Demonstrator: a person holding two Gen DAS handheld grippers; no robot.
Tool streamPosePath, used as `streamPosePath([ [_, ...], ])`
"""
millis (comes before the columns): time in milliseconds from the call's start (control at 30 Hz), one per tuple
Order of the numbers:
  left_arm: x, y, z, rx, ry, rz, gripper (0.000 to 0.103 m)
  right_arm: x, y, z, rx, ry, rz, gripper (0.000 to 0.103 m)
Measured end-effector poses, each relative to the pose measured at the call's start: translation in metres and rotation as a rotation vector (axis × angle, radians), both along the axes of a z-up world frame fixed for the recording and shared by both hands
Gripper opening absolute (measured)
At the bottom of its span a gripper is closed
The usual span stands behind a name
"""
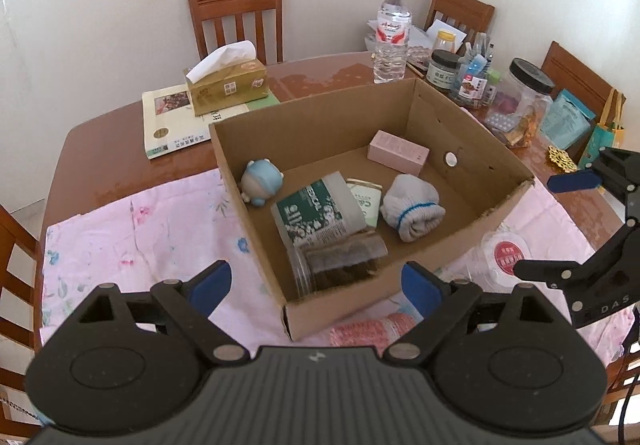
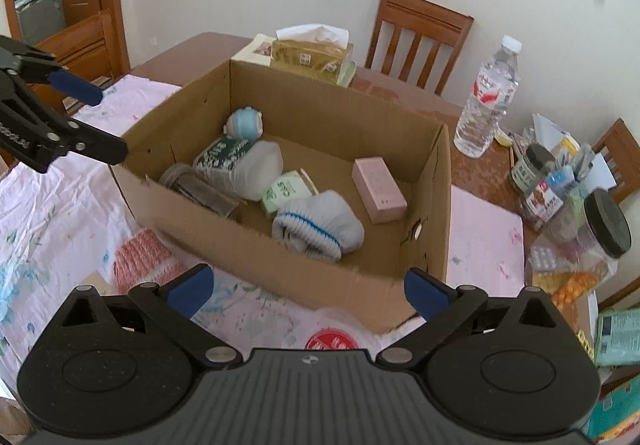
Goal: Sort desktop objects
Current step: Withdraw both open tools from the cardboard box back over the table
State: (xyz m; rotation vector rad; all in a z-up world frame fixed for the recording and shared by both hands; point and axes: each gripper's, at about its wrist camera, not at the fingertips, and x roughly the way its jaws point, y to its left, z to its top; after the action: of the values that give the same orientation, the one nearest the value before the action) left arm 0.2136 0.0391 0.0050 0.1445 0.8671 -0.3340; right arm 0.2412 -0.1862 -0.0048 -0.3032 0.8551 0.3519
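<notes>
Both grippers are just hanging over the near edge of the cardboard box (image 1: 460, 117), jaws spread wide and nothing in either one. The left gripper (image 1: 316, 285) sits above the box's near corner, and the right gripper (image 2: 306, 291) is over the near wall, so both are fully let go.

Inside the box there's already a pile: a little blue-capped figurine (image 1: 260, 181) against the left wall, a clear plastic jar (image 1: 340, 257) lying on its side, a white bottle with a green label (image 1: 316, 211) resting over it, a small green-and-white pack (image 1: 366, 201), a rolled grey sock with a blue stripe (image 1: 412, 209) and a pink box (image 1: 398, 151) toward the back.

Still out on the floral cloth (image 1: 140, 229): a pink-and-white rolled thing (image 1: 372, 329) just outside the box's near wall, and a round container with a red label (image 1: 506, 249) beside the box.
</notes>
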Motion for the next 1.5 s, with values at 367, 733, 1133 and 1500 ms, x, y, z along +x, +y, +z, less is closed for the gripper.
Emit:
streamPosePath([
  [367,-0.035,-0.005,-0.027,0.002,0.008,-0.076,0.092,-0.026,-0.003,-0.015,0.02,0.031,-0.064,0.103],
  [733,-0.062,0.003,-0.063,-0.03,0.106,-0.116,0.092,-0.051,-0.006,-0.033,0.017,0.063,-0.127,0.103],
  [1133,-0.086,-0.023,-0.1,0.008,0.205,-0.256,0.092,-0.068,-0.014,-0.041,0.063,0.094,-0.226,0.103],
  [1500,-0.093,-0.03,-0.123,0.027,0.229,-0.288,0.095,-0.076,-0.021,-0.044,0.098,0.111,-0.293,0.103],
])
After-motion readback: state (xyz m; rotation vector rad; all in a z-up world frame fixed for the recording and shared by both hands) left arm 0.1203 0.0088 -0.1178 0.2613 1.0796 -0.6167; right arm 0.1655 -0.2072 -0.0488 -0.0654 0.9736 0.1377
